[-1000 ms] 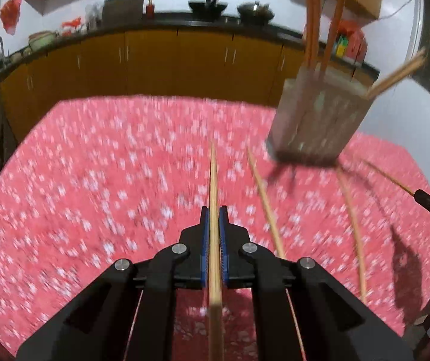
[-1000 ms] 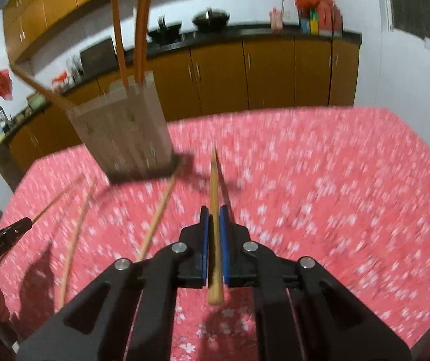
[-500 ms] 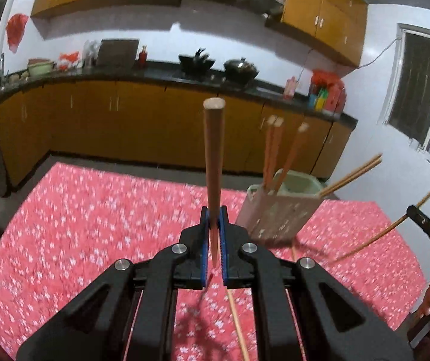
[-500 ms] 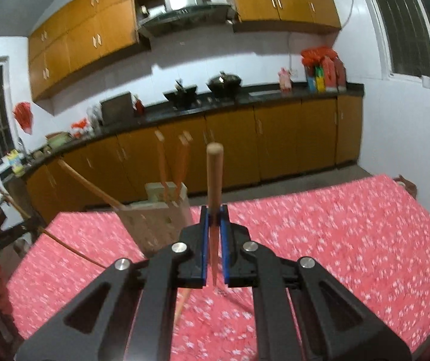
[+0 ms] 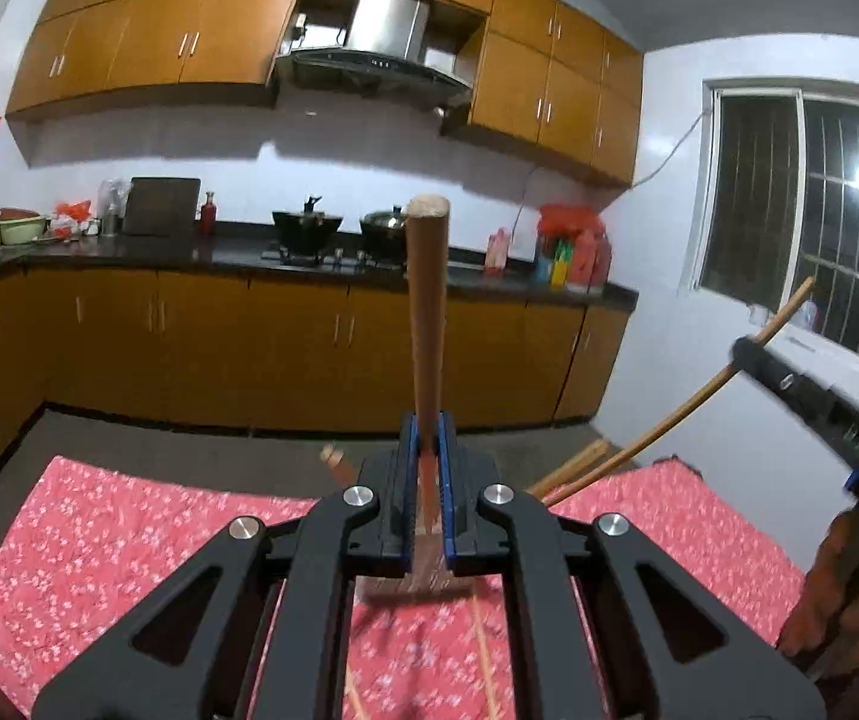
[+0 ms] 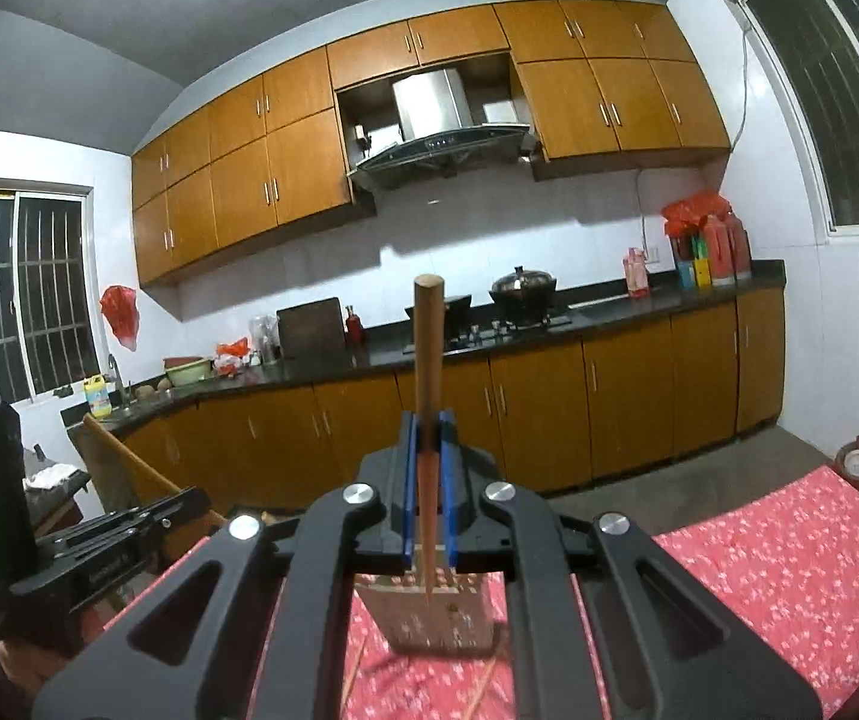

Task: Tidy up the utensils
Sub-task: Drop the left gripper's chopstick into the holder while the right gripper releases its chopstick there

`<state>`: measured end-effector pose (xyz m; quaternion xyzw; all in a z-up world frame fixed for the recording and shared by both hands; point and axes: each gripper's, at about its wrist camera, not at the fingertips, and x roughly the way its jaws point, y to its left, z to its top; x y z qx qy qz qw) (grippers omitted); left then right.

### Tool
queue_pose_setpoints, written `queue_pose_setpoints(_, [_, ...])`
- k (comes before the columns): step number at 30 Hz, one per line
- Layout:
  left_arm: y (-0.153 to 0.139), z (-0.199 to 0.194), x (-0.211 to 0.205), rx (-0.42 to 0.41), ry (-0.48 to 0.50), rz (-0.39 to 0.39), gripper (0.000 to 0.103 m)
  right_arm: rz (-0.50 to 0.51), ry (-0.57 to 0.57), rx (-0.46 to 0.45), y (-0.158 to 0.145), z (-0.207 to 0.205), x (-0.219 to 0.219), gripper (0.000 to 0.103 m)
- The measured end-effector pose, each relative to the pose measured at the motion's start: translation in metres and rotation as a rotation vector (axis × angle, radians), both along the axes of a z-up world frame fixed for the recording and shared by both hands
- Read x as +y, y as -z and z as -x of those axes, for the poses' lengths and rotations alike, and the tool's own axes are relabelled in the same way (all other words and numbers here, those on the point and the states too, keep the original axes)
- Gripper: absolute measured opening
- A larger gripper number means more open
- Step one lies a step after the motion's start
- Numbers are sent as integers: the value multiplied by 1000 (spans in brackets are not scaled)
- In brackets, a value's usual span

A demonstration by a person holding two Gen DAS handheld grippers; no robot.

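Observation:
My left gripper point(image 5: 427, 426) is shut on a wooden chopstick point(image 5: 426, 312) that stands upright, blunt end up. The holder point(image 5: 414, 585) shows just below its jaws, mostly hidden, with chopstick ends point(image 5: 573, 465) sticking out of it. My right gripper point(image 6: 427, 423) is shut on another wooden chopstick point(image 6: 428, 348), upright, with its thin tip just over the slotted beige holder point(image 6: 435, 615). The right gripper also shows at the right of the left wrist view point(image 5: 747, 354), holding its chopstick point(image 5: 669, 420). Loose chopsticks point(image 5: 483, 654) lie on the red floral tablecloth point(image 5: 99, 534).
Kitchen counter point(image 5: 249, 255) with pots, bottles and a sink runs along the far wall, orange cabinets above and below. A window point(image 5: 801, 240) is on the right wall. The left gripper's body point(image 6: 87, 546) and a wooden chair point(image 6: 129, 474) show at the left of the right wrist view.
Both grippers have lifted their chopsticks off the table and tilted them from lying flat to upright. Both have moved in over the holder, which now sits just under the jaws.

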<state>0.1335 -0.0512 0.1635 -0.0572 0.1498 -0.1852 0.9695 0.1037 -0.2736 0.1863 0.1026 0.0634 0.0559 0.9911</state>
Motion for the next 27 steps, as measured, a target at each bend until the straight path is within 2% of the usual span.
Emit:
queue_pose_setpoints(4, [-4,-16,-14,-17,-35,-29,7,47,22,-17,3,-24,12,8])
queue_pose_setpoints(8, [6,-36,-25,35,-35,-59,7,67,29,5,13,-49,19,8])
queue_pose_setpoints(12, [19,-50,-29,88,-30,-70,7,81,34,59,30,-75,20,8])
queue_pose_setpoints(18, [31,-65,-37,121,-19,-105,7,53,11,144,49,-101,16,9])
queue_pose_setpoints(21, [36,-68,-34,141,-19,-77,9,31,-1,168,53,-106,15,12])
queue_pose_setpoints(22, [36,-68,-32,139,-17,-66,15,33,0,164,52,-103,16,13])
queue_pose_setpoints(23, [34,-65,-30,128,-24,-59,28,34,2,158,51,-101,16,19])
queue_pose_setpoints(24, [33,-64,-29,118,-30,-56,35,32,4,150,49,-99,15,23])
queue_pose_setpoints(25, [31,-62,-27,108,-35,-53,38,29,5,143,47,-96,15,23])
queue_pose_setpoints(27, [28,-58,-25,92,-35,-42,38,30,5,127,44,-89,14,23])
